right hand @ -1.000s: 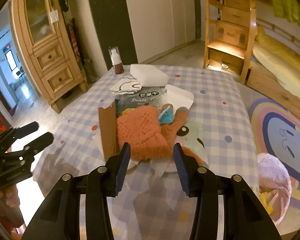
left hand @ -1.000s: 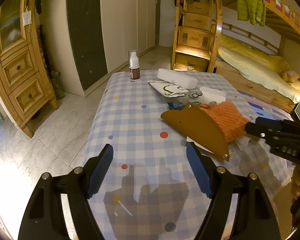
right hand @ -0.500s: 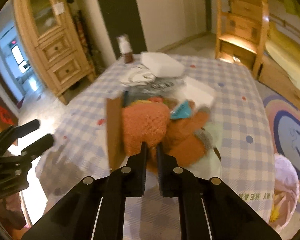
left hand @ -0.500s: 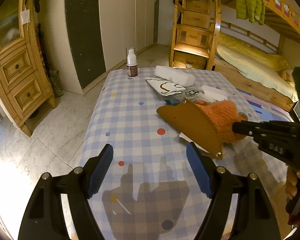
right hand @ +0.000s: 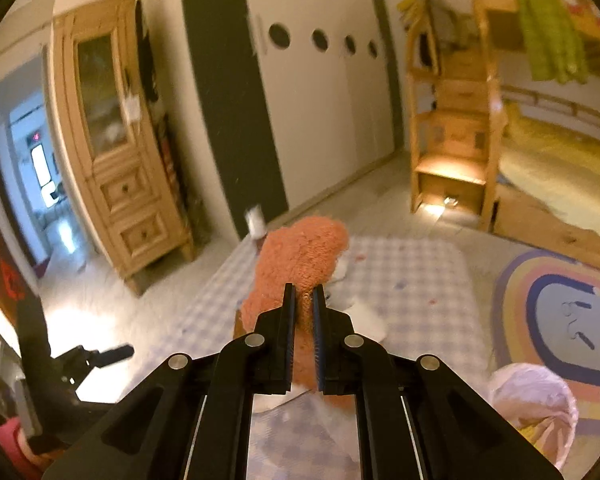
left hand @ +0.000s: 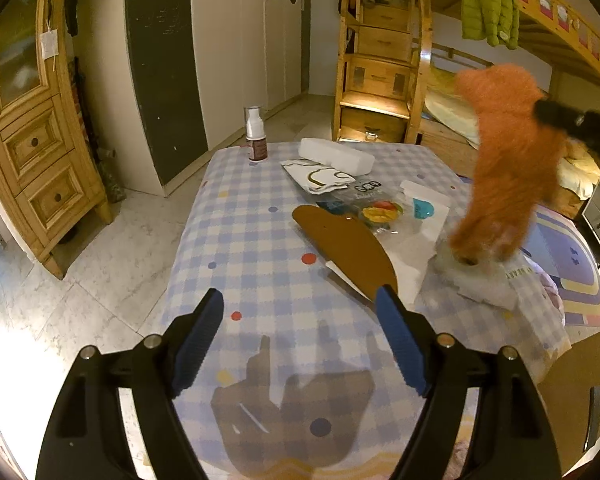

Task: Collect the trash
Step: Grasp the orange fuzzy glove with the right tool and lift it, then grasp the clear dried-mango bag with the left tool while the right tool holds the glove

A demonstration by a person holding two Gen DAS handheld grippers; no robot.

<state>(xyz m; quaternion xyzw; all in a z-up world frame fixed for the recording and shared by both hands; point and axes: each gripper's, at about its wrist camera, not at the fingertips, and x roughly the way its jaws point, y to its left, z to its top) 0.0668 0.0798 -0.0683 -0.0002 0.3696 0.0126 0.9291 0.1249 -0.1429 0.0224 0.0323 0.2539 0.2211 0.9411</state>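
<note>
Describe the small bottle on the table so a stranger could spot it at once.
Start at the checked blue-and-white table and go to its far corner, nearest the dark wardrobe door. The small bottle stands there upright, alone: white pump top, dark reddish label, the only standing thing among flat wrappers.

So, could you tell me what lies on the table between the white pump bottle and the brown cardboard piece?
In the left wrist view, only bare checked cloth lies between the bottle and the cardboard; a white printed wrapper lies just beside that line.
</note>
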